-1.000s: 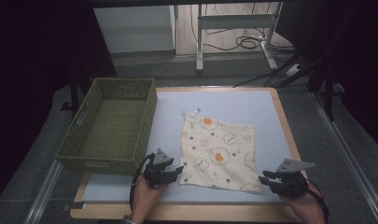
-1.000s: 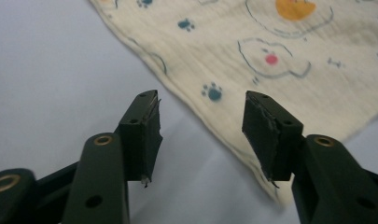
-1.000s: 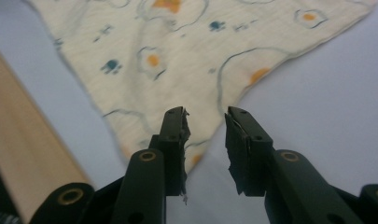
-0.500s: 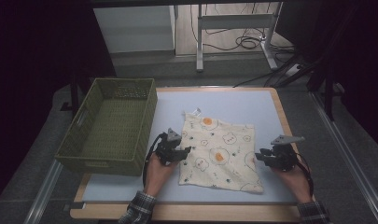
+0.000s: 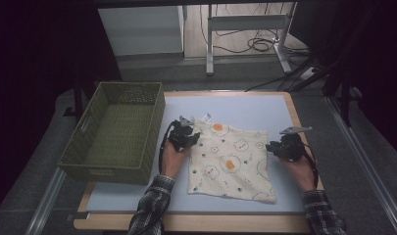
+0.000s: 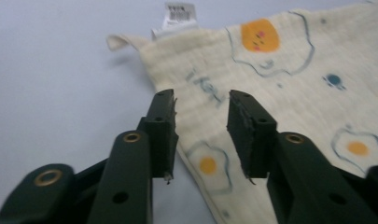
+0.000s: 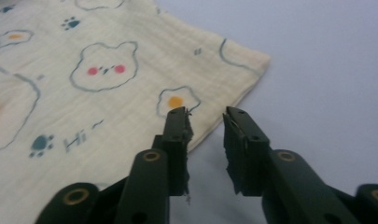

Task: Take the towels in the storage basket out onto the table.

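A cream cloth (image 5: 230, 161) printed with eggs and bears lies flat on the pale blue table (image 5: 245, 105). My left gripper (image 5: 191, 132) sits at the cloth's far left corner, close to its white tag (image 5: 205, 117). In the left gripper view the left gripper (image 6: 200, 100) straddles the edge of the cloth (image 6: 289, 70), below the tag (image 6: 179, 11). Its jaws have just been closing, with cloth between them, pads apart. My right gripper (image 5: 270, 146) is at the cloth's far right edge. Its jaws (image 7: 205, 114) have also just been closing over the edge of the cloth (image 7: 84, 93), without pressing on it.
A green woven basket (image 5: 108, 171) stands on the table's left side, a hand's width from my left gripper. Beyond the table's far edge are a white cabinet (image 5: 142, 29), table legs (image 5: 209, 39) and cables on the floor.
Both hands have moved away from the person along the cloth's two sides, from its near edge to its far corners. Both pairs of jaws stand narrower than before.
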### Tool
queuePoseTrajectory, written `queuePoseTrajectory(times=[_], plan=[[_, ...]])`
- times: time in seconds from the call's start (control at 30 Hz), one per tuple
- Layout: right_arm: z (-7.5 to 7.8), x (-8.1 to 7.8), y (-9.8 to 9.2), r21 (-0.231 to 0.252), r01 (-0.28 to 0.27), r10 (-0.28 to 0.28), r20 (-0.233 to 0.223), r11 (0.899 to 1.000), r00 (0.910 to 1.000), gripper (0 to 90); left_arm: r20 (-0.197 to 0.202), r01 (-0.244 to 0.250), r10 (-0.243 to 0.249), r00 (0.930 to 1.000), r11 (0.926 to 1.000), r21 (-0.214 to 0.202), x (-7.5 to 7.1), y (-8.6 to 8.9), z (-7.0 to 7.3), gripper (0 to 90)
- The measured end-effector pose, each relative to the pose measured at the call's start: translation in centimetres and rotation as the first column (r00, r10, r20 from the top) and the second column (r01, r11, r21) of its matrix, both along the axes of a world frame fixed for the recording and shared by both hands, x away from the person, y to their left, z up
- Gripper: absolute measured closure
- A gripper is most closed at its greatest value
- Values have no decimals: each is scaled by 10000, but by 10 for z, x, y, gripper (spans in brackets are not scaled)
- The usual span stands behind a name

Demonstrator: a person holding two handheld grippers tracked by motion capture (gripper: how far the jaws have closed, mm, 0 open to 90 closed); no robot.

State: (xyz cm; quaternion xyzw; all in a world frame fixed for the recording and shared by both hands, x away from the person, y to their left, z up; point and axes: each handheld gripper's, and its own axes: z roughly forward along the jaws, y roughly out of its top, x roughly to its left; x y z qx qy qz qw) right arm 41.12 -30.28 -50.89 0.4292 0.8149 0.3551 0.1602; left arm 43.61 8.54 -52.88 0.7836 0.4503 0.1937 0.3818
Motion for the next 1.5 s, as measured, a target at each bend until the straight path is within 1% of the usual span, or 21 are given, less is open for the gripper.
queuePoseTrajectory(times=[0.03,0.07,0.2,0.4,0.6,0.73,0.8,0.87,0.9,0.93,1.0,1.03,1.07,1.1,1.13,1.17,1.2,1.27,1.3,1.4,1.5], plan=[[0,3,0,8,42,-42,25,10000,10000,736,0,0,0,10000,10000,0,0,0,0,649],[0,6,-1,41,83,-83,-7,10000,10000,749,51,0,0,10000,10000,90,8,0,1,664],[1,18,-4,171,304,-305,26,9994,9995,788,111,-117,115,9999,9998,187,21,-2,0,709],[0,31,-4,397,460,-463,70,9982,9989,788,199,-322,318,9993,9993,214,33,-5,-3,702],[-2,47,1,391,654,-660,149,9971,9977,725,111,-584,582,9982,9981,184,49,-6,-6,635],[-6,57,5,268,657,-657,17,9975,9978,695,-9,-711,712,9975,9966,421,56,-8,-11,591],[-9,61,7,114,659,-658,-83,9978,9978,694,-121,-816,823,9965,9954,508,59,-9,-11,555],[-10,62,11,-108,641,-641,-9,9979,9979,710,-192,-687,698,9974,9963,523,61,-9,-11,527],[-10,62,12,-186,671,-670,47,9976,9977,749,-282,-589,602,9978,9974,417,61,-8,-12,538],[-9,62,13,-199,592,-593,1,9980,9982,808,-394,-404,412,9984,9990,213,62,-8,-12,587],[-8,62,16,-240,424,-427,-125,9988,9990,864,-480,-202,204,9986,9998,43,60,-8,-12,700],[-8,62,17,-289,409,-412,-119,9987,9991,874,-495,-76,80,9987,9999,85,60,-10,-11,769],[-6,63,18,-559,355,-361,-102,9978,9993,881,-381,67,-48,9993,9986,517,58,-15,-9,841],[-6,63,18,-559,355,-361,-102,9978,9993,881,-381,67,-48,9993,9986,517,58,-15,-9,852],[-5,64,18,-666,401,-405,-45,9970,9992,882,-319,111,-87,9995,9972,742,58,-17,-7,852],[-3,66,18,-675,445,-445,6,9967,9990,882,-205,204,-189,9996,9970,744,58,-17,-5,855],[0,68,17,-616,501,-499,56,9968,9987,882,-99,196,-191,9998,9983,547,58,-16,-2,856],[8,72,13,-432,658,-648,238,9969,9976,883,78,31,-32,10000,9999,126,57,-12,5,857],[12,74,12,-285,760,-748,421,9967,9963,882,129,-5,4,9999,10000,80,57,-10,8,859],[22,76,9,226,845,-855,503,9962,9951,882,196,30,-36,9998,9995,322,53,-7,13,860],[23,71,11,-39,633,-630,614,9980,9961,881,249,75,-82,9997,9995,315,46,-3,14,861]])
